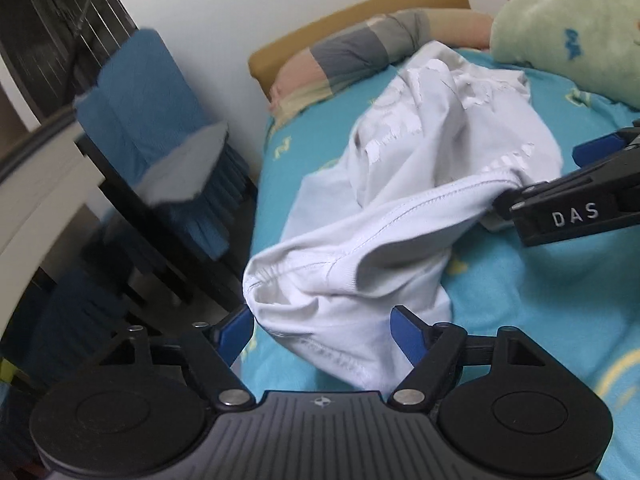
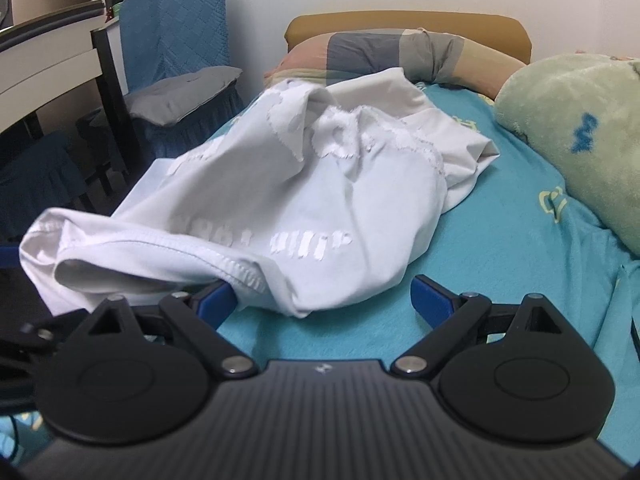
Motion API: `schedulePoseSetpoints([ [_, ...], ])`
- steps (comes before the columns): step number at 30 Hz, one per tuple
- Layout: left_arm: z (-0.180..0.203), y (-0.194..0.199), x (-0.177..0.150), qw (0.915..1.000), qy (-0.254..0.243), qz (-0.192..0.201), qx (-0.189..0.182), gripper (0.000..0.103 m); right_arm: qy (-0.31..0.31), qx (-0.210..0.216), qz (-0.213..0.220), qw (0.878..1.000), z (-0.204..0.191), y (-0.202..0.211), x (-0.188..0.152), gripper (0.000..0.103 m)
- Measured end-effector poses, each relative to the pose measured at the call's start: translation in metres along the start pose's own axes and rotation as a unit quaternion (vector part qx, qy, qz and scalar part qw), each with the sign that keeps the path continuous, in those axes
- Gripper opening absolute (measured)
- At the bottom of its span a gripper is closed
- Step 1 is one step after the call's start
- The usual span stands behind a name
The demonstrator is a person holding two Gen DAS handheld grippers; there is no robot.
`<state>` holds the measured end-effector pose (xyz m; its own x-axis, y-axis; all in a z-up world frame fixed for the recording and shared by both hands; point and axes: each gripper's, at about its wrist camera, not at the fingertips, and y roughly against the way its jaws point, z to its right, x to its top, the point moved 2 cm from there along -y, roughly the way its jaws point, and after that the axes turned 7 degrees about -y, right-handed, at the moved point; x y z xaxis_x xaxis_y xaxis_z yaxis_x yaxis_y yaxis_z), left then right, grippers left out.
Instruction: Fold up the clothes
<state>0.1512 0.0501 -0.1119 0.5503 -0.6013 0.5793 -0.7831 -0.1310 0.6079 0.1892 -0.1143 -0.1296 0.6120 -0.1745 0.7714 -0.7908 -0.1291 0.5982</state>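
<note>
Shirt bunched on bed, both grippers spread, regrasp pending

Left wrist view: white T-shirt [image 1: 400, 184] lies crumpled on the turquoise bedsheet [image 1: 520, 292], heaped from the bed's left edge toward the middle. Ribbed neckline runs across the heap; a sleeve or hem lobe hangs nearest the camera. Left gripper [image 1: 322, 330] has jaws released and set wide. That near lobe sits between the 2 blue pads but neither pad presses on it, so nothing is held. Right gripper [image 1: 508, 204] enters from the right with its tip at the neckline fold; from here, cannot tell if it pinches cloth.

Right wrist view: right gripper [image 2: 322, 296] also stands with jaws released and wide apart. The shirt's collar band touches the left blue pad; the right pad is clear, over bare sheet. Bulk of the shirt [image 2: 304, 184] lies ahead and left of the jaws, printed side up. Striped pillow [image 2: 384, 52] at the head end and green plush blanket [image 2: 580, 136] along the right edge are well apart from the work.

Judgement: step in hand is picking matching points to spread the shirt flat before any fold. Best to take 1 layer only at each shoulder seam or hem corner, not the collar bunch, then draw the 2 hands apart evenly, keeping the cloth off the left edge.
</note>
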Motion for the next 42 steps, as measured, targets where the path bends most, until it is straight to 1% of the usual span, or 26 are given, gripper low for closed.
schedulePoseSetpoints([
  [2,-0.001,-0.007,0.003,0.9999,0.016,0.004,0.003,0.077,0.003,0.007,-0.004,1.000,-0.001,-0.002,0.004,0.095],
  [5,-0.004,-0.006,0.007,0.9990,0.024,0.032,0.020,0.077,0.002,0.016,-0.012,1.000,-0.001,-0.002,0.010,0.095],
  [6,-0.005,-0.006,0.008,0.9984,0.021,0.040,0.032,0.077,-0.002,0.020,-0.015,1.000,0.000,-0.002,0.013,0.095],
  [8,-0.011,-0.008,0.010,0.9977,0.031,0.042,0.043,0.077,-0.001,0.032,-0.028,0.999,0.003,-0.002,0.020,0.095],
  [10,-0.022,-0.008,0.010,0.9963,0.064,0.044,0.037,0.078,0.006,0.040,-0.043,0.998,0.006,-0.002,0.029,0.095],
  [12,-0.032,-0.007,0.010,0.9939,0.097,0.045,0.026,0.081,0.017,0.041,-0.055,0.997,0.010,0.001,0.039,0.095],
  [15,-0.040,-0.007,0.011,0.9910,0.126,0.043,-0.004,0.083,0.014,0.036,-0.055,0.998,0.023,0.008,0.055,0.095],
  [18,-0.043,-0.006,0.011,0.9869,0.152,0.046,-0.028,0.082,-0.018,0.039,-0.042,0.998,0.037,0.016,0.061,0.095],
  [22,-0.039,-0.006,0.011,0.9846,0.158,0.063,-0.040,0.082,-0.063,0.041,-0.037,0.996,0.051,0.020,0.049,0.095],
  [24,-0.038,-0.007,0.011,0.9836,0.156,0.072,-0.053,0.082,-0.100,0.047,-0.032,0.993,0.061,0.021,0.041,0.095],
  [26,-0.032,-0.004,0.013,0.9842,0.144,0.081,-0.062,0.082,-0.136,0.052,-0.023,0.989,0.069,0.023,0.032,0.095],
  [28,-0.027,-0.001,0.017,0.9849,0.133,0.091,-0.065,0.082,-0.154,0.047,-0.017,0.987,0.073,0.021,0.025,0.095],
  [31,-0.019,-0.001,0.022,0.9846,0.126,0.103,-0.065,0.083,-0.155,0.047,-0.009,0.987,0.070,0.017,0.025,0.095],
  [33,-0.018,-0.006,0.024,0.9838,0.133,0.103,-0.062,0.083,-0.156,0.047,0.004,0.987,0.070,0.018,0.028,0.095],
  [37,-0.022,-0.013,0.030,0.9802,0.155,0.116,-0.042,0.083,-0.165,0.043,0.021,0.985,0.068,0.018,0.027,0.095],
  [40,-0.025,-0.019,0.035,0.9776,0.162,0.131,-0.025,0.083,-0.144,0.030,0.023,0.989,0.062,0.015,0.022,0.095],
  [42,-0.022,-0.022,0.037,0.9788,0.153,0.135,-0.021,0.083,-0.122,0.012,0.028,0.992,0.057,0.014,0.020,0.095],
])
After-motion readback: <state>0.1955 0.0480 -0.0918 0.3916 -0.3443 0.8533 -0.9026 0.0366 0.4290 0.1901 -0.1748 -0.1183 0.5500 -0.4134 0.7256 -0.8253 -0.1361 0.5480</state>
